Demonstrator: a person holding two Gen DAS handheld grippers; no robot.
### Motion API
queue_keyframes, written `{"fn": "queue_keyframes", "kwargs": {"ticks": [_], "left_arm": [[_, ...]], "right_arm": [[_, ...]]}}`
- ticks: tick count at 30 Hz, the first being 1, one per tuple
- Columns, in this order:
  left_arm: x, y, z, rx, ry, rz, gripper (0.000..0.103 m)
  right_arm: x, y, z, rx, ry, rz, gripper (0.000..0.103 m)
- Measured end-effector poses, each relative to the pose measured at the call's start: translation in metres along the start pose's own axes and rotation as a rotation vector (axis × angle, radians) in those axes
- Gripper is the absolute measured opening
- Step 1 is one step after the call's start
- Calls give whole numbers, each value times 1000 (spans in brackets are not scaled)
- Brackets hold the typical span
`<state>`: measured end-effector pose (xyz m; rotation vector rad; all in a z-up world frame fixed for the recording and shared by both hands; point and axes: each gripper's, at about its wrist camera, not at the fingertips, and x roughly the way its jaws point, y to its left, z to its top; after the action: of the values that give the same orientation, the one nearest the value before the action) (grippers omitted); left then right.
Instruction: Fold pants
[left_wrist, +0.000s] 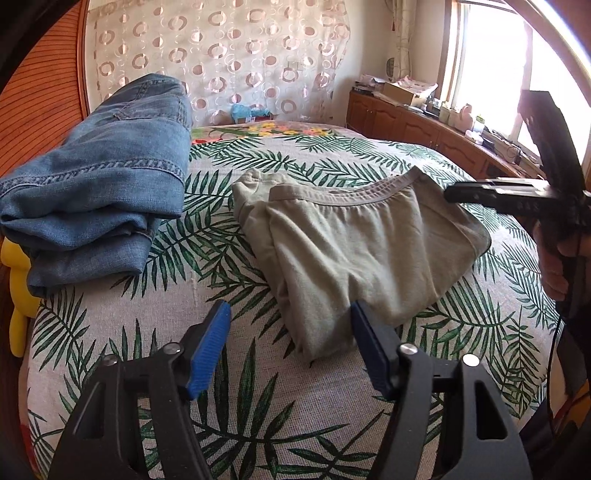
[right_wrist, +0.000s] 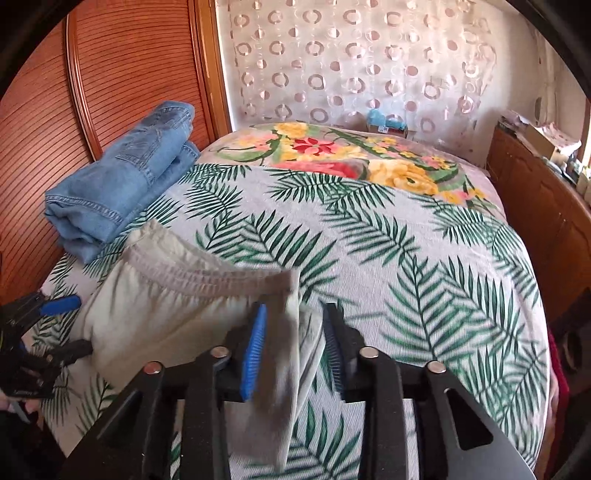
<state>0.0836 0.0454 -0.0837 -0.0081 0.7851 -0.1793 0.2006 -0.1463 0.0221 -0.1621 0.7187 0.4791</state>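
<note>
Soft, limp grey pants (left_wrist: 354, 243) lie folded on the bed (left_wrist: 258, 406). Left hand-held gripper (left_wrist: 290, 314) gapes empty at their 6 o'clock edge; right hand-held gripper (right_wrist: 295, 317), fingers apart, straddles the waistband corner, the best hold.

Bare bedspread (right_wrist: 388, 236) lay open across the middle and far side of the bed, giving a wide lane to pass. The folded jeans (left_wrist: 99, 192) blocked the headboard-side edge, piled against the slatted wooden panel (right_wrist: 122, 66). The folded grey pants (left_wrist: 354, 251) took up the near centre. A wooden cabinet (right_wrist: 546, 206) closed off the opposite side, its top cluttered with boxes.
</note>
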Motion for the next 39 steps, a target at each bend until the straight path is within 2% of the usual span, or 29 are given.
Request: {"fn": "queue_keyframes", "kwargs": {"ticks": [1,4,6,10,12,14,16,18,19,21,27,33,39], "left_arm": [[0,-1,0,6,-1,0,62],[-2,-5,0,18,-1,-21,49],[-4,-8,0,20,-3,-48,35],[-2,-10,2,24,1,-60,28],[-1,-9,3,20,4,-70,18],[-1,-7,4,13,0,-89,12],[-3,-5,5,-3,-9,-100,12],[-6,-5,5,-4,-15,-106,11],[-10,-6,4,-1,-18,-109,11],[-17,-8,1,4,-23,-120,11],[-39,-19,-17,27,-7,-151,11],[-46,-25,-28,44,11,-140,12],[-50,-28,-32,53,20,-124,12]], "right_arm": [[-5,1,-7,1,4,5,37],[-20,3,-26,-2,21,20,37],[-27,6,-36,-7,28,41,37],[-31,7,-51,8,55,59,37],[-31,6,-53,14,62,59,37],[-27,2,-52,21,63,66,37],[-25,0,-54,25,74,85,34],[-21,1,-56,16,86,118,12],[-19,4,-56,2,85,126,11],[-24,8,-59,-44,79,111,10],[-47,7,-74,-41,70,128,9],[-75,17,-98,-52,84,147,9],[-89,21,-113,-36,76,128,9]]}}
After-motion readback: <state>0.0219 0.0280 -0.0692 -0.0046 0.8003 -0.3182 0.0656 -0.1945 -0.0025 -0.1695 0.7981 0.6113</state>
